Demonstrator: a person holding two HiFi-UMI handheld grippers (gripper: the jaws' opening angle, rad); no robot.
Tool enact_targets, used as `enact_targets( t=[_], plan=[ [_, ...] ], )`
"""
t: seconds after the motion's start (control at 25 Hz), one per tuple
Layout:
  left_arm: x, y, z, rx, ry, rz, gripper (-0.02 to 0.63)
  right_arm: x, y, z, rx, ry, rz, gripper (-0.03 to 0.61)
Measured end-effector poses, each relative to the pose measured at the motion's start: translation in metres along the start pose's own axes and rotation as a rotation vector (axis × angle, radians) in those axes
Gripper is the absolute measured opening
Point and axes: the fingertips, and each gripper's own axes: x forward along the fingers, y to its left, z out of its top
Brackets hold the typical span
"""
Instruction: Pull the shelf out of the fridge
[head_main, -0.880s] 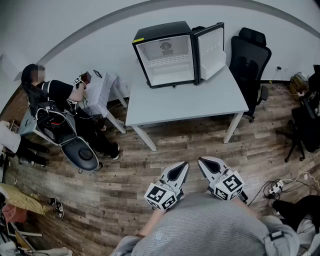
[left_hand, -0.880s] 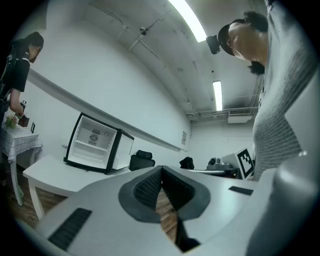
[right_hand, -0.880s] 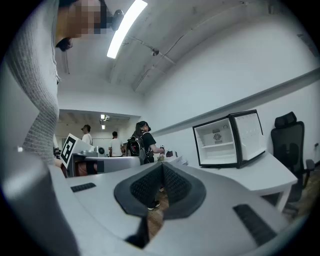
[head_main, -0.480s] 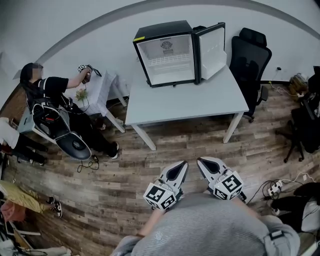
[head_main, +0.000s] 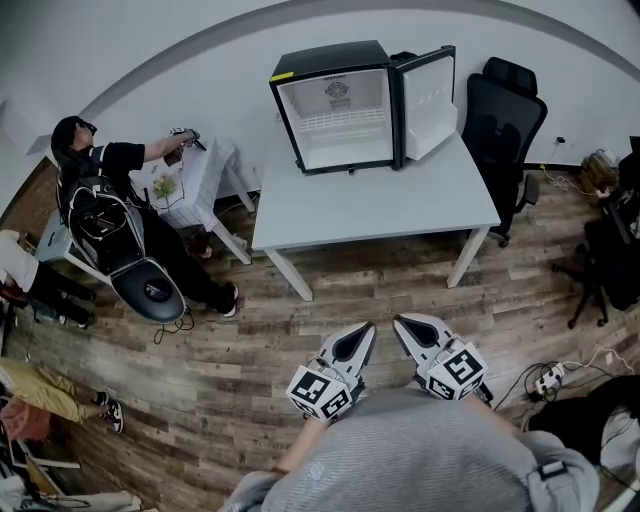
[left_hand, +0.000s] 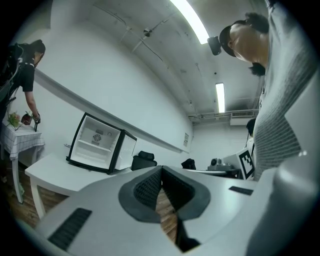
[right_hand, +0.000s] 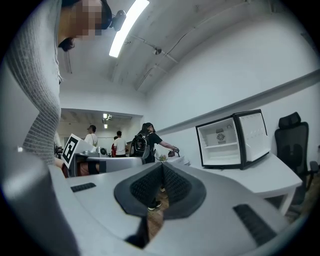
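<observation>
Standing at the back of the white desk (head_main: 400, 205): one black mini fridge (head_main: 338, 108), door (head_main: 428, 92) swung open to the right. Inside, one shelf (head_main: 345, 122), seated across the middle of the white cavity; probably a wire rack, too small to be sure. Two tools: left hand-held gripper (head_main: 366, 330) and right hand-held gripper (head_main: 401, 324), both with jaws pressed together on nothing, held near the person's torso, well apart from the desk. Wood-plank floor (head_main: 350, 290), white wall, one black office chair (head_main: 505, 120) just beside the desk's right end.
</observation>
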Motion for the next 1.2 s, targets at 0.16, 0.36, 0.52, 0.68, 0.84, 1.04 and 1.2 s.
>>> enact_targets(
  t=[0.16,0.36,0.52,0.68,0.84,1.04,1.2],
  plan=[
    [0.003,-0.001,0.0,0.001,0.005,-0.009,0.012,-0.001,-0.001,0.004,0.024,-0.032,0.006,0.012],
    [0.006,-0.002,-0.001,-0.004,0.012,-0.014,0.012,-0.002,-0.002,0.004,0.019,-0.033,0.002,0.014],
    [0.008,-0.004,-0.002,0.001,0.013,-0.018,0.012,-0.005,-0.003,0.003,0.022,-0.032,-0.003,0.014],
    [0.005,-0.008,-0.004,0.014,0.013,-0.021,0.012,-0.008,-0.002,0.001,0.026,-0.034,-0.005,0.014],
    [0.002,-0.008,-0.004,0.012,0.016,-0.02,0.012,-0.007,0.0,0.002,0.021,-0.042,-0.009,0.014],
    [0.0,-0.007,-0.003,0.014,0.019,-0.021,0.012,-0.005,0.003,0.002,0.028,-0.04,-0.006,0.014],
    [-0.003,-0.001,-0.002,0.015,0.017,-0.016,0.012,0.0,0.004,0.003,0.027,-0.042,-0.004,0.014]
  ],
)
